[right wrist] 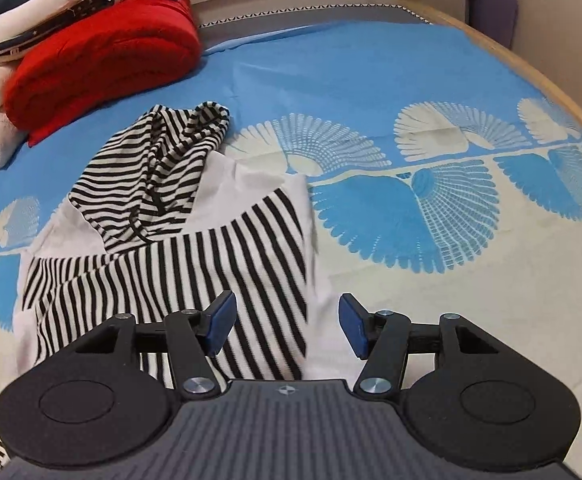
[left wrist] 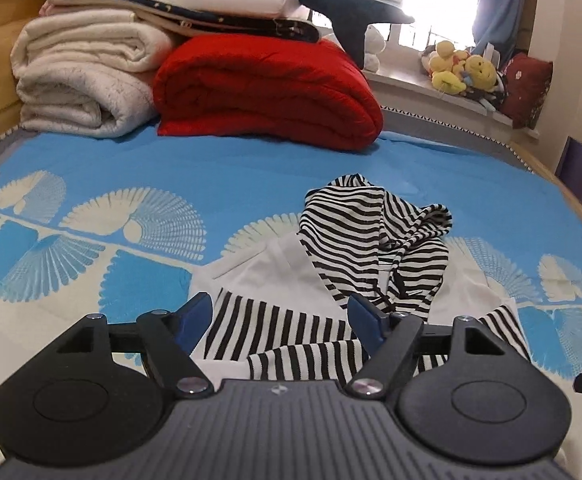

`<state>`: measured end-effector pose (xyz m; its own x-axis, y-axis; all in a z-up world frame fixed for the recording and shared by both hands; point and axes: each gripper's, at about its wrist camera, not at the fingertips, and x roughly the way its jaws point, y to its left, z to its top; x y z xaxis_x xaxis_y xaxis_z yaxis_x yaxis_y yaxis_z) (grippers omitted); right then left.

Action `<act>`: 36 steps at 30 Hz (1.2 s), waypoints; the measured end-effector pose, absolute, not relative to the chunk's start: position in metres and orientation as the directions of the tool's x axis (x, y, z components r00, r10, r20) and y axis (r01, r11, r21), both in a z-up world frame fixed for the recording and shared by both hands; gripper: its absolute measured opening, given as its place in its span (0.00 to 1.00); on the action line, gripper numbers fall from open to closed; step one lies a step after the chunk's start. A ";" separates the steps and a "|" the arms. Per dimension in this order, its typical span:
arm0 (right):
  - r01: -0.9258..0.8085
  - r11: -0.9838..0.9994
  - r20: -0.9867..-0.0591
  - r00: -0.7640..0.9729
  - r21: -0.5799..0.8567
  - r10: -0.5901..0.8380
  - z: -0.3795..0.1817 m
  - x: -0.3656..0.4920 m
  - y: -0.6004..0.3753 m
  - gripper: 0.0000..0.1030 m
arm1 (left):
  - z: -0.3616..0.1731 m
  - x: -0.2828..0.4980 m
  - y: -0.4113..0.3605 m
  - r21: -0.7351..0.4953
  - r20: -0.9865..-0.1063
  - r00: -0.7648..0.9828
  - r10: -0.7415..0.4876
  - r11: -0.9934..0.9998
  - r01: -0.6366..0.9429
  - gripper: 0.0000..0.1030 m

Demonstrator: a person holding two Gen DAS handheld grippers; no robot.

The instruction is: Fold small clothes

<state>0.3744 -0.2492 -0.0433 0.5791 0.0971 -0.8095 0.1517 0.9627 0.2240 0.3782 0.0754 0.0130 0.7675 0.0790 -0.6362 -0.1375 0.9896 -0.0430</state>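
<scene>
So there's a small striped hoodie (right wrist: 163,216) lying on the bed (right wrist: 371,80), black-and-white stripes with plain white panels. It sits on the printed part of the blue bedspread (left wrist: 171,168), roughly mid-bed, closer to the near edge than to the far end. The hood (left wrist: 371,216) is bunched up and flopped on top of the body, pointing toward the far end, and a striped sleeve (left wrist: 283,328) is laid across the front.

The left gripper (left wrist: 279,320) hangs above the garment with its blue pads (left wrist: 193,316) spread wide. Nothing's pinched between them, you just see striped fabric lying underneath. The right gripper (right wrist: 287,326) is the same deal: jaws apart, nothing gripped, hovering over the near right part of the hoodie where the striped panel meets the white edge. In the right wrist view the cloth there looks a bit motion-blurred.

At the far left corner of the bed there's a pile: a folded red quilt (left wrist: 267,92), a rolled cream blanket (left wrist: 83,76) beside it, and more folded bedding (left wrist: 195,4) stacked on top with a dark plush shark (left wrist: 331,0) lying over it. Some yellow plush toys (left wrist: 459,68) sit on the window ledge beyond the far edge.
</scene>
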 end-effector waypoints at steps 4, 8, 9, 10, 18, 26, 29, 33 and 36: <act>0.161 0.964 -0.810 0.580 0.213 0.082 -0.044 0.373 -0.256 0.57 | 0.017 0.389 0.063 0.001 -0.646 0.754 0.118 0.988 -0.154 0.77; 0.159 0.961 -0.814 0.574 0.226 0.096 -0.045 0.373 -0.261 0.57 | 0.019 0.423 0.060 -0.018 -0.653 0.748 0.113 0.986 -0.165 0.68; 0.162 0.959 -0.814 0.571 0.232 0.100 -0.045 0.373 -0.263 0.57 | 0.018 0.435 0.059 -0.016 -0.657 0.745 0.115 0.986 -0.165 0.65; 0.164 0.958 -0.815 0.570 0.236 0.103 -0.046 0.374 -0.264 0.57 | 0.016 0.449 0.059 -0.015 -0.664 0.739 0.113 0.986 -0.164 0.59; 0.200 0.949 -0.815 0.573 0.244 0.089 -0.049 0.377 -0.273 0.57 | -0.029 0.588 0.067 -0.003 -0.747 0.662 0.050 0.997 -0.078 0.12; 0.244 0.938 -0.832 0.549 0.245 0.074 -0.064 0.385 -0.286 0.57 | -0.047 0.708 0.067 -0.113 -0.743 0.669 -0.036 0.991 -0.073 0.12; 0.245 0.939 -0.831 0.551 0.242 0.071 -0.065 0.389 -0.287 0.57 | -0.057 0.745 0.059 -0.126 -0.758 0.651 -0.040 0.988 -0.086 0.19; 0.248 0.940 -0.835 0.547 0.234 0.064 -0.068 0.393 -0.288 0.57 | -0.076 0.785 0.048 -0.135 -0.784 0.620 -0.042 0.985 -0.104 0.38; 0.253 0.941 -0.839 0.541 0.227 0.057 -0.072 0.395 -0.289 0.57 | -0.094 0.807 0.033 -0.085 -0.801 0.598 -0.021 0.993 -0.079 0.45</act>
